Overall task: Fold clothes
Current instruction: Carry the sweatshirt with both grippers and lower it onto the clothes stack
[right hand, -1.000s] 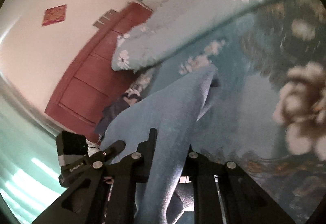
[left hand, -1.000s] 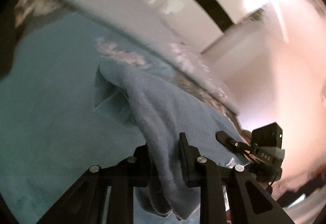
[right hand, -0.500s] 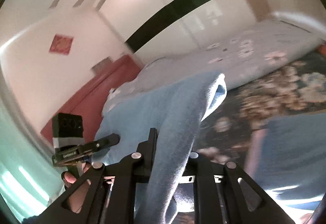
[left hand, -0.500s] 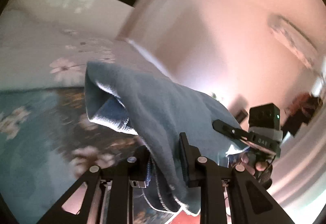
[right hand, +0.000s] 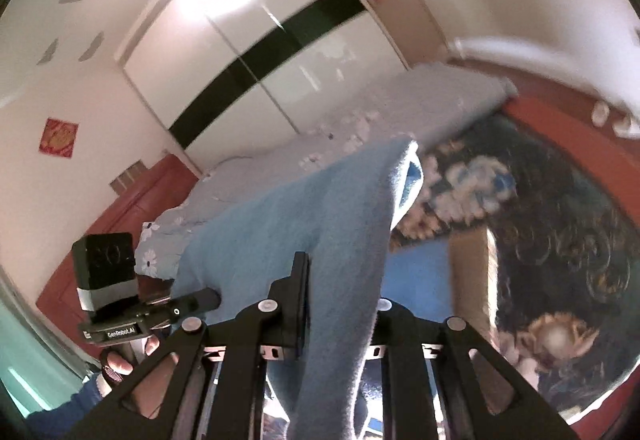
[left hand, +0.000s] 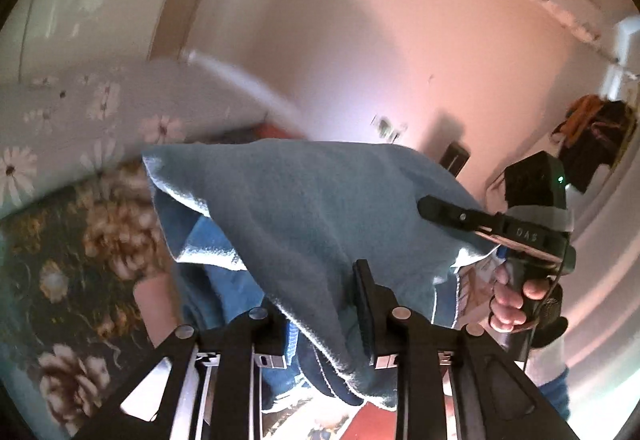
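the bed [right hand: 568, 240] with its dark floral cover fills the lower part of both views, a pale flowered quilt [left hand: 72, 112] bunched along the far side, white wardrobe doors with a black band [right hand: 256, 52] behind that; over the bed hangs the light blue fleece garment [left hand: 304, 208], lifted right off the cover and stretched between the two tools; cant tell exactly what garment it is, could be a top or trousers; its held edge runs side to side from one tool to the other and the loose rest drops off the far side toward the bed; left gripper [left hand: 320, 320] has its fingers clamped on one end of that edge with cloth spilling out below; right gripper [right hand: 340, 304] is pinched on the other end the same way, and in the left view you can see its finger lying along the fabric; both are about equally near, so whatever comes next depends on keeping that edge taut and level; how many folds are already in the cloth i honestly cant say from here
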Demonstrator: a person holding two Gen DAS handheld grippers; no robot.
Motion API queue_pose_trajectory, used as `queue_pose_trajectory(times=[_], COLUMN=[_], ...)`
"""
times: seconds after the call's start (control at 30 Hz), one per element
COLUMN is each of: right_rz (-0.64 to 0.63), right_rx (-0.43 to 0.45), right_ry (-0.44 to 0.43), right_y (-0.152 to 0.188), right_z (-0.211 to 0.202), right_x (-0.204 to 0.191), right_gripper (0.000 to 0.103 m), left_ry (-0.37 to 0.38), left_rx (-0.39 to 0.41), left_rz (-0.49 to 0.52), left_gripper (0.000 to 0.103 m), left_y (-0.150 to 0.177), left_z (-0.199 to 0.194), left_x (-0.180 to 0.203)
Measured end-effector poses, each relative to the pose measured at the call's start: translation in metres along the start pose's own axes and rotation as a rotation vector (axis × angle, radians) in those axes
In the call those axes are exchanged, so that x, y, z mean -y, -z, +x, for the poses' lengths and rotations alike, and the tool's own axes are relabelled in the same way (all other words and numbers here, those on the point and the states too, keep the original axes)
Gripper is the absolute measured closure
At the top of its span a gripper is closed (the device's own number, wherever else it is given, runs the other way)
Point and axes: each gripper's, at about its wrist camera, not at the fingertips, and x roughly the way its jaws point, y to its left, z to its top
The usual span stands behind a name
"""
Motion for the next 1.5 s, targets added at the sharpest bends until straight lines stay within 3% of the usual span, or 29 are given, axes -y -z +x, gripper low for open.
queue_pose_trajectory(times=[0.1, 0.23, 0.37, 0.4, 0.5, 0.53, 0.67, 0.73, 0.9, 1.13, 1.27, 1.5], right_rz=[0.077, 0.152, 0.153, 0.146, 0.125, 0.116, 0.058, -0.005, -0.129, -0.157, -0.139, -0.135], right_rx=[-0.061, -0.058, -0.056, -0.057, -0.045, -0.023, 0.065, 0.086, 0.081, -0.012, -0.01, 0.122], right_ry=[0.021, -0.031, -0.014, -0.001, 0.105, 0.132, 0.242, 0.258, 0.238, 0.282, 0.293, 0.373], right_y=[0.022, 0.042, 0.038, 0.037, 0.031, 0.03, 0.027, 0.026, 0.027, 0.048, 0.058, 0.084], right_z=[0.029, 0.048, 0.044, 0.043, 0.027, 0.017, -0.016, -0.023, -0.012, 0.017, 0.008, -0.02], right_x=[0.037, 0.061, 0.058, 0.056, 0.047, 0.043, 0.025, 0.006, -0.036, -0.033, -0.025, -0.051], right_gripper=[0.086, 0.084, 0.079, 0.075, 0.048, 0.045, 0.045, 0.045, 0.045, 0.045, 0.045, 0.044], left_ry=[-0.03, -0.04, -0.022, -0.027, -0.073, -0.093, -0.126, -0.132, -0.165, -0.172, -0.12, -0.094], left_rx=[-0.039, -0.049, -0.049, -0.043, -0.001, 0.027, 0.138, 0.154, 0.071, -0.034, -0.025, 0.04], left_rz=[-0.037, -0.088, -0.062, -0.042, -0.003, -0.003, 0.01, 0.059, 0.182, 0.189, 0.143, 0.149], left_gripper=[0.075, 0.07, 0.07, 0.068, 0.064, 0.064, 0.061, 0.057, 0.052, 0.048, 0.043, 0.042], left_y=[0.014, 0.016, 0.015, 0.013, 0.005, 0.003, -0.007, -0.011, -0.002, 0.023, 0.025, 0.039], left_z=[0.024, 0.032, 0.025, 0.021, 0.003, -0.004, -0.03, -0.032, -0.011, 0.014, 0.011, -0.022], left_x=[-0.022, -0.039, -0.028, -0.027, -0.025, -0.026, -0.021, -0.007, 0.021, 0.006, -0.001, 0.0])
